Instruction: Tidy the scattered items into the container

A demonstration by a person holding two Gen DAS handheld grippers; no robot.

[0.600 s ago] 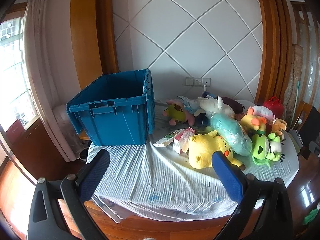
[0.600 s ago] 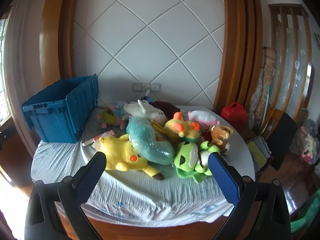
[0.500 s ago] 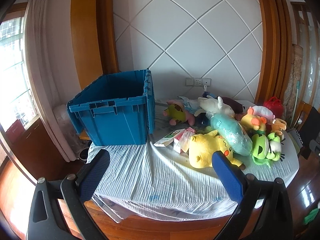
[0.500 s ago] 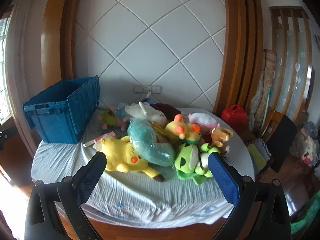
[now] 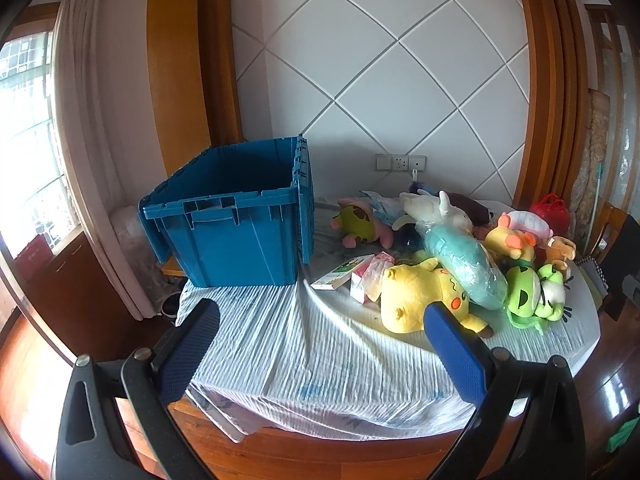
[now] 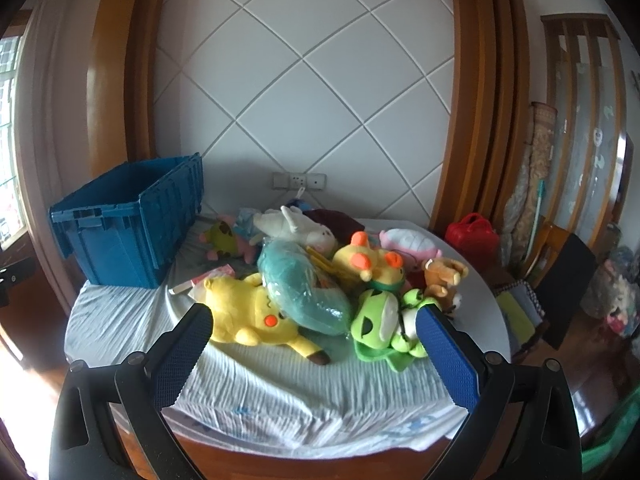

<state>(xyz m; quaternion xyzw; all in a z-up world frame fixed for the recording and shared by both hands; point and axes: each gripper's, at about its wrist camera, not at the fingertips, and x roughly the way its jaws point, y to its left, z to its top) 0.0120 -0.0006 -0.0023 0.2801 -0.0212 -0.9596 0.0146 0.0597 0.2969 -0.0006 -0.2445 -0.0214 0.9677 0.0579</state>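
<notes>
Right gripper [image 6: 314, 326] is edging closer to the toys than a moment ago, jaws wide, gripping nothing. Left gripper [image 5: 322, 320] is staying put, also wide and empty, over the wrinkled white tablecloth [image 5: 312, 344]. Soft yellow plush [image 6: 252, 312], plastic-wrapped teal plush [image 6: 300, 288] and green frog plush [image 6: 380, 328] are lying heaped right of the ribbed blue plastic crate [image 5: 240, 224]; visible interior showing nothing.

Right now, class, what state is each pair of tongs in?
Left tongs: open, holding nothing, short of the table.
Right tongs: open, holding nothing, short of the toys.
</notes>
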